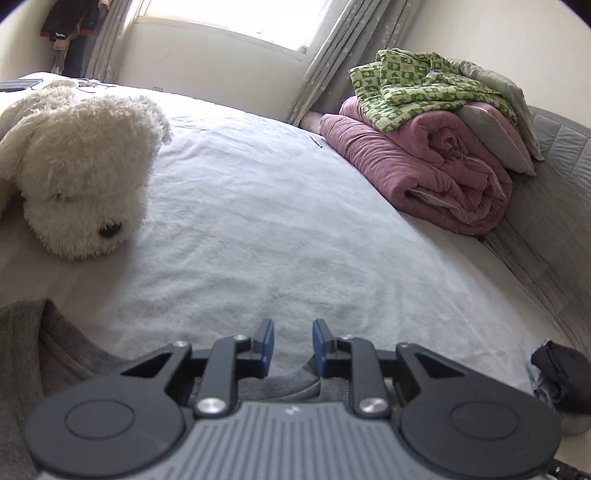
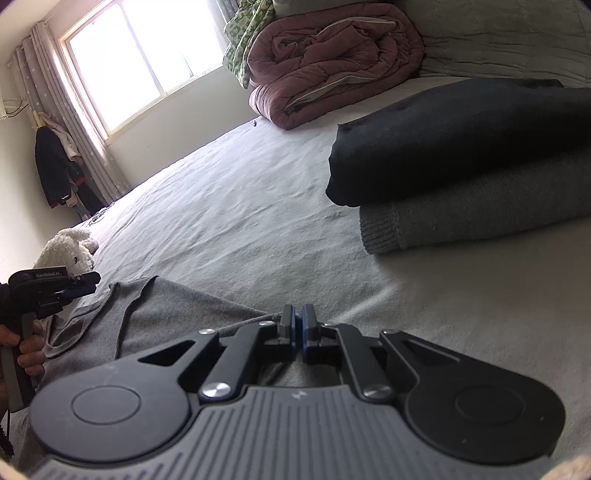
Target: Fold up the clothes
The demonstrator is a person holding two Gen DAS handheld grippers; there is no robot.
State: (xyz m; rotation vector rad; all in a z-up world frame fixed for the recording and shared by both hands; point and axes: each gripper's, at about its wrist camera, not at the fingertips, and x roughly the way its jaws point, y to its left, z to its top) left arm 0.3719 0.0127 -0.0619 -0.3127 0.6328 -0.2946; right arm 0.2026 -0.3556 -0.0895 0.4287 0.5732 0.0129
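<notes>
Grey garment (image 2: 155,314), white sheet (image 1: 258,221), green-patterned quilt (image 1: 424,85).

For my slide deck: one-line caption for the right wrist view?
Right tongs shut above a grey garment on the bed, folded dark and grey clothes stacked nearby.

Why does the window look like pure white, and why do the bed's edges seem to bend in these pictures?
In the left wrist view the window is overexposed, washing out the sheet near it; the fisheye lens curves the bed's far edge and darkens the corners. In the right wrist view the window is blown out too, the whole room tilts, and the black folded garment loses detail in shadow.
</notes>
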